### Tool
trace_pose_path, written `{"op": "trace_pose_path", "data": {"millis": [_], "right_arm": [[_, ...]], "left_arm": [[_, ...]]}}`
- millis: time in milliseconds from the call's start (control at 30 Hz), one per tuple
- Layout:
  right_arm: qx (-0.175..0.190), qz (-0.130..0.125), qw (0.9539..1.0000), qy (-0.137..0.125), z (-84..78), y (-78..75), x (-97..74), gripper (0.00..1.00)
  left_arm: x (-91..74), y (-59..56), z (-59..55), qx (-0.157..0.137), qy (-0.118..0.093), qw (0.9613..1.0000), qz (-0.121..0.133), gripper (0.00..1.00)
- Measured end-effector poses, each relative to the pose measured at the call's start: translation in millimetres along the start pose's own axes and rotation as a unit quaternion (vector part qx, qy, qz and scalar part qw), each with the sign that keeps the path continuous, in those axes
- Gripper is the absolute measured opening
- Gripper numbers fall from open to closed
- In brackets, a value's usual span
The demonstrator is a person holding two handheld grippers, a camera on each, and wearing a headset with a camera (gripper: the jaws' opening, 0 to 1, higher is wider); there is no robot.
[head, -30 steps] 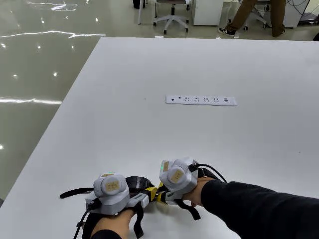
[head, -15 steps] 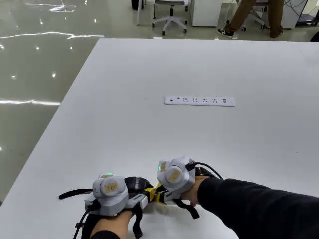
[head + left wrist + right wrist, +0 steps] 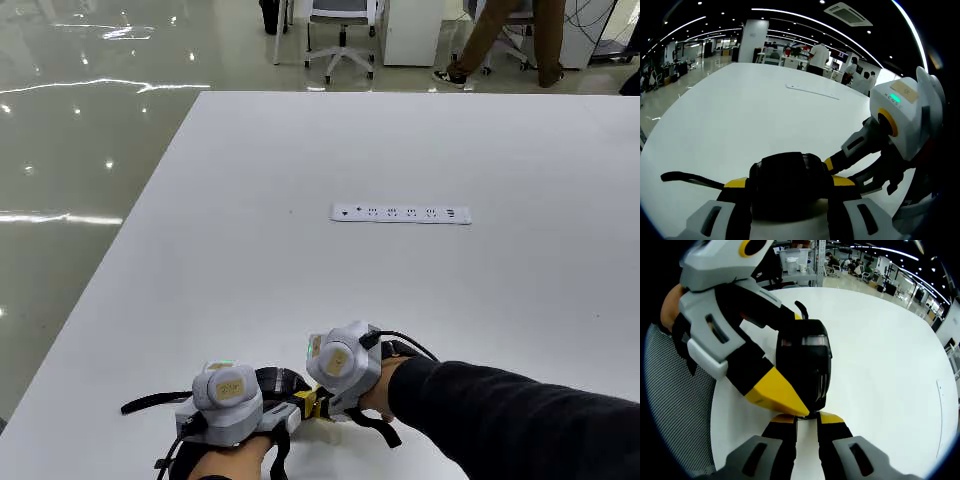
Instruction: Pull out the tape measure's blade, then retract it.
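I am clamping my left gripper [image 3: 789, 195] on the black tape measure [image 3: 790, 170], jaws spread wide around its case. My right gripper [image 3: 807, 419], standing at its 3 o'clock, is pinching narrow at the case's mouth. Everything is sitting at the white table's [image 3: 300, 280] 6 o'clock edge, with a power strip [image 3: 400, 213] lying well apart toward 12 o'clock.

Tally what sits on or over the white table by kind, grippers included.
tape measure: 1
power strip: 1
grippers: 2 (left gripper, right gripper)
total: 4
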State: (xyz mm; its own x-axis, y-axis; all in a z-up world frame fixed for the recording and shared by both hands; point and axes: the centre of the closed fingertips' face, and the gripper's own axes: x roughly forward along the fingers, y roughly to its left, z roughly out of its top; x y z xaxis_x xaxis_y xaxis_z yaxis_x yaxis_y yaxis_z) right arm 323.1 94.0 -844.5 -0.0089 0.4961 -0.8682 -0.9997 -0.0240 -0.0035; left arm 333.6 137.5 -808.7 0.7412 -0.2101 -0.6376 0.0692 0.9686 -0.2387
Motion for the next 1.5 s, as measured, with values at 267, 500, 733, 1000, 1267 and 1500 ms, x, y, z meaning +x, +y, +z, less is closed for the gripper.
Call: {"op": "trace_pose_path", "data": {"millis": [267,500,733,1000,1267,1500], "right_arm": [[0.006,-0.002,0.9995,0.031,-0.1,2.0,-0.9,0.11],[0.002,0.001,0.9993,0.037,-0.2,2.1,-0.7,0.11],[0.01,0.001,0.9993,0.035,-1.5,0.4,-0.4,0.09],[0.043,-0.021,0.9978,0.046,-1.5,-0.6,-0.5,0.03],[0.05,-0.019,0.9968,0.059,-1.3,0.0,-1.6,0.0],[0.046,-0.069,0.9952,-0.052,0.2,-7.2,-11.6,0.19]], "left_arm": [[1.3,0.5,-2.1,-0.008,0.019,0.9997,-0.011,0.58],[1.8,0.1,-3.3,-0.015,0.014,0.9996,-0.02,0.58],[1.1,-0.4,-1.8,-0.007,-0.004,0.9999,-0.014,0.56],[1.9,0.4,-0.7,0.001,0.012,0.9998,-0.014,0.55],[2.6,2.1,-1.4,0.0,0.02,0.9995,-0.022,0.53],[-10.4,7.4,7.6,0.066,0.0,0.997,-0.04,0.61]]}}
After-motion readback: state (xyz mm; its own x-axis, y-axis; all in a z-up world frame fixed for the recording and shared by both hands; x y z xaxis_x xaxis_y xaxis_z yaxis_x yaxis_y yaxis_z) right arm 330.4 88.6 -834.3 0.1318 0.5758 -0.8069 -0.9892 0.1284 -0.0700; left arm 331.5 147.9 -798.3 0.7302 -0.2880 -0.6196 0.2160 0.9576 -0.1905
